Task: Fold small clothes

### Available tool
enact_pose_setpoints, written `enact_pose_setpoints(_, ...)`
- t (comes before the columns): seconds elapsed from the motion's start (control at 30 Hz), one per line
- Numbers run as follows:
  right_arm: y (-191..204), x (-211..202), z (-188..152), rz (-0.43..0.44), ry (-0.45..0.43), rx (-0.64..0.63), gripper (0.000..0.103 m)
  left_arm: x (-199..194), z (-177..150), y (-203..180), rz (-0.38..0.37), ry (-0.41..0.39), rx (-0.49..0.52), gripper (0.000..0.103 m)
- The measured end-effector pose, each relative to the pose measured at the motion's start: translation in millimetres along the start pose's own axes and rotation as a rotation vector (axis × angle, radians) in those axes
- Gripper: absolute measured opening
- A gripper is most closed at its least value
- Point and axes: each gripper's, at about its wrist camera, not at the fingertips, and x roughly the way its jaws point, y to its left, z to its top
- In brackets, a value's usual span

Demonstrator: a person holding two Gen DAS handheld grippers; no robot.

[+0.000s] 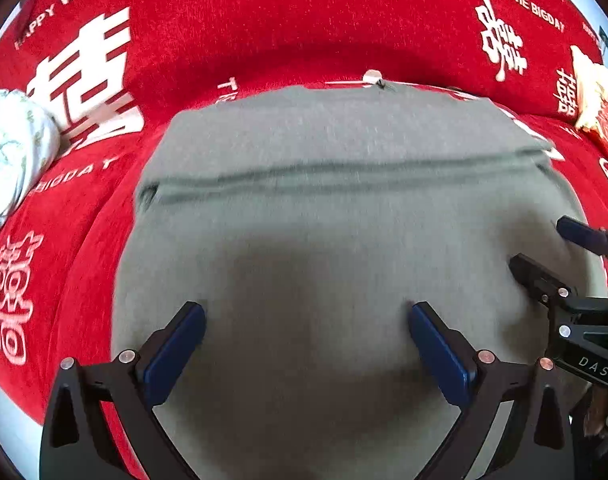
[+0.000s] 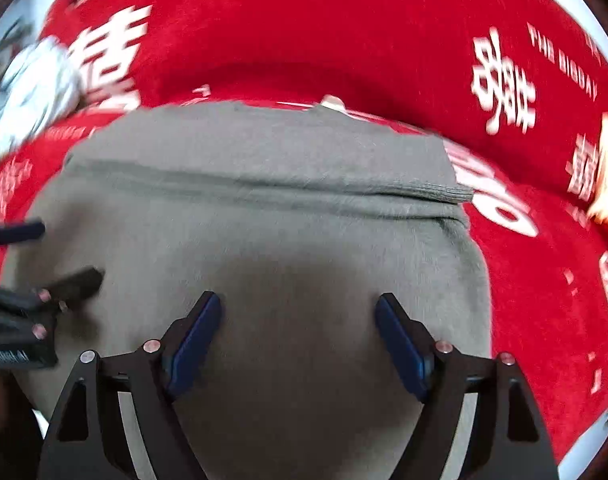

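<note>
While the grey garment (image 1: 343, 208) lies spread flat on the red cover (image 1: 232, 24) printed with white lettering, both claws hang just above it — each with its blue pads set wide apart and nothing between them. The left claw (image 1: 305, 316) is over the garment's near left part, the right claw (image 2: 298, 306) beside it over the near right. A folded band crosses the garment farther back. A pale floral bundle (image 1: 12, 152) sits at the cover's left edge.

Red sofa cover (image 1: 264, 20) with white lettering.
</note>
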Motion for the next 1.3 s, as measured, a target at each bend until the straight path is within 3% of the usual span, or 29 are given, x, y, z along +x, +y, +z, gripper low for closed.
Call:
enact_pose_setpoints(0.13,-13,-23,-38,0.038,-0.011,-0.002,0.085,-18,-32,7,0.009,-0.012,0.004,0.103)
enact_pose_setpoints(0.23,-19,-36,-56,0.023,0.008,-0.029,0.086,-25,-46,9,0.017,0.017,0.006,0.103)
enact_pose_setpoints(0.3,-17,-47,-59,0.018,0.028,-0.014,0.086,-37,-53,5,0.018,-0.004,0.007,0.103)
enact_pose_setpoints(0.4,5,-62,-61,0.078,-0.039,-0.06,0.086,-50,-59,-19,-0.011,-0.042,0.059,0.103)
enact_pose_setpoints(0.43,13,-60,-64,0.085,-0.041,-0.091,0.086,-48,-60,-27,0.008,-0.036,0.089,0.103)
enact_pose_setpoints(0.5,33,-42,-72,0.035,0.02,-0.193,0.086,-29,-70,-44,0.123,-0.012,0.205,0.103)
enact_pose_setpoints(0.53,35,-36,-75,0.007,0.039,-0.218,0.087,-33,-73,-40,0.109,-0.036,0.199,0.103)
enact_pose_setpoints(0.57,32,-41,-77,0.011,0.004,-0.206,0.087,-36,-73,-36,0.097,-0.024,0.182,0.103)
enact_pose_setpoints(0.7,5,-42,-89,-0.022,0.086,-0.144,0.087,-42,-79,-3,0.13,0.039,0.094,0.103)
enact_pose_setpoints(0.77,-11,-49,-94,-0.021,0.118,-0.069,0.087,-55,-84,17,0.131,0.034,0.024,0.103)
enact_pose_setpoints(0.83,-23,-55,-98,-0.008,0.136,0.006,0.087,-65,-89,39,0.103,0.027,-0.061,0.103)
enact_pose_setpoints(0.93,-39,-53,-106,-0.008,0.204,0.091,0.087,-58,-94,60,0.077,0.079,-0.161,0.103)
enact_pose_setpoints(1.0,-43,-46,-114,-0.001,0.258,0.143,0.088,-40,-100,71,0.068,0.17,-0.226,0.103)
enact_pose_setpoints(1.07,-44,-39,-120,0.01,0.301,0.181,0.09,-23,-108,72,0.007,0.252,-0.264,0.103)
enact_pose_setpoints(1.17,-32,-35,-123,-0.034,0.313,0.131,0.091,-3,-113,64,-0.056,0.337,-0.268,0.103)
enact_pose_setpoints(1.23,-24,-36,-124,-0.053,0.304,0.092,0.08,-3,-111,57,-0.088,0.33,-0.253,0.091)
enact_pose_setpoints(1.27,-21,-38,-125,-0.072,0.296,0.077,0.075,-5,-110,57,-0.121,0.327,-0.256,0.075)
enact_pose_setpoints(1.3,-20,-41,-125,-0.078,0.287,0.069,0.062,-8,-110,56,-0.133,0.32,-0.258,0.052)
